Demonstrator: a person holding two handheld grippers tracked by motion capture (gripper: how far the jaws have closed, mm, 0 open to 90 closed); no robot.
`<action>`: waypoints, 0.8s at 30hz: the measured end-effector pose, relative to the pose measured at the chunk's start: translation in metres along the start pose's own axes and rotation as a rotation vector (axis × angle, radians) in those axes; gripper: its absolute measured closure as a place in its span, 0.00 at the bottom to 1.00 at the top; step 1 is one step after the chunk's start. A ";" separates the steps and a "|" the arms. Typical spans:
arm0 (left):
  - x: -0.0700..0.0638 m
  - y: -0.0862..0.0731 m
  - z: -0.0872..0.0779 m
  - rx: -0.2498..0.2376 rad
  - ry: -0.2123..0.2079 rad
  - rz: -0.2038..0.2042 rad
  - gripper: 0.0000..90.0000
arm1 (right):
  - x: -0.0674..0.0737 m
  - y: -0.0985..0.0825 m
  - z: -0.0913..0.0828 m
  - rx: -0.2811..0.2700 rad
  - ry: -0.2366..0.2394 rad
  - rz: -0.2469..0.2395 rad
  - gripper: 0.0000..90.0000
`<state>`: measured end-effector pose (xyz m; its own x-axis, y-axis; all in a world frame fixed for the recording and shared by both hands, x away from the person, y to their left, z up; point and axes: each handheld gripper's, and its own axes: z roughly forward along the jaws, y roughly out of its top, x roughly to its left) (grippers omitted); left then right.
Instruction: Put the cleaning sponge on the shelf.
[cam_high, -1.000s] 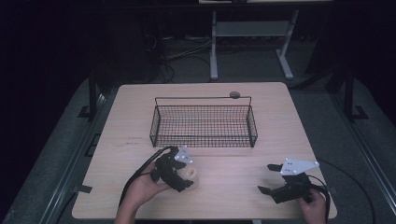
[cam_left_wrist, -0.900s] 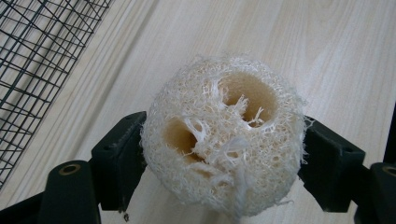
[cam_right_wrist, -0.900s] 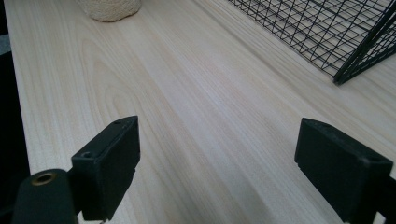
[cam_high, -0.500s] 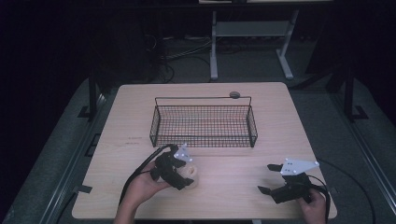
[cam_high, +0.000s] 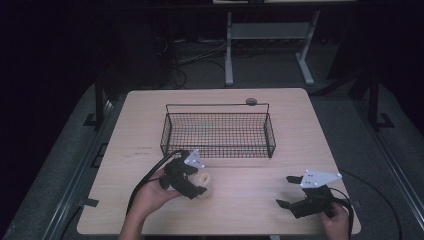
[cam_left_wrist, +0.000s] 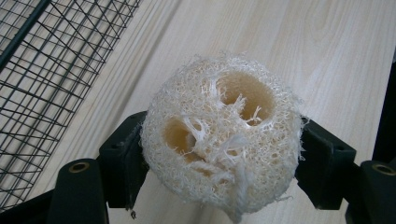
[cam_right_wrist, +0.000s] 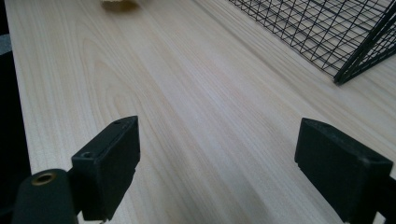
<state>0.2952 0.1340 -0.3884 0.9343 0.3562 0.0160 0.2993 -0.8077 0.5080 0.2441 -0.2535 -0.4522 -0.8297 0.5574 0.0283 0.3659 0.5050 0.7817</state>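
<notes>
A pale, fibrous loofah sponge (cam_left_wrist: 222, 140) with two round holes sits clamped between the jaws of my left gripper (cam_high: 196, 183), close to the tabletop just in front of the basket. From above the loofah (cam_high: 203, 179) shows as a small tan lump at the gripper's tip. A black wire basket (cam_high: 218, 131) stands in the middle of the table; its mesh (cam_left_wrist: 51, 79) fills the left of the left gripper view. My right gripper (cam_high: 287, 191) stands open low over the front right of the table, nothing between its jaws (cam_right_wrist: 217, 172).
A small dark round object (cam_high: 251, 101) lies behind the basket's far rim. The basket's corner (cam_right_wrist: 355, 56) shows at the upper right of the right gripper view. Bare light wood (cam_high: 245, 197) stretches between the two grippers. Cables trail off the table's front edge.
The left gripper with the loofah has shifted only slightly, staying in front of the basket. The right gripper has not moved.
</notes>
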 end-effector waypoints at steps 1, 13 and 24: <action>0.001 0.001 -0.001 -0.001 0.004 0.004 0.30 | 0.000 0.000 0.000 0.000 -0.001 0.000 0.15; 0.009 0.009 -0.008 -0.012 -0.005 -0.002 0.30 | 0.000 0.000 0.000 -0.002 0.001 0.002 0.15; 0.018 0.020 -0.015 -0.013 -0.017 0.000 0.30 | 0.001 0.001 0.000 -0.003 0.005 0.002 0.15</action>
<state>0.3150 0.1306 -0.3652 0.9375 0.3479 0.0018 0.2964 -0.8014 0.5195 0.2438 -0.2523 -0.4517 -0.8313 0.5548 0.0327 0.3659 0.5021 0.7836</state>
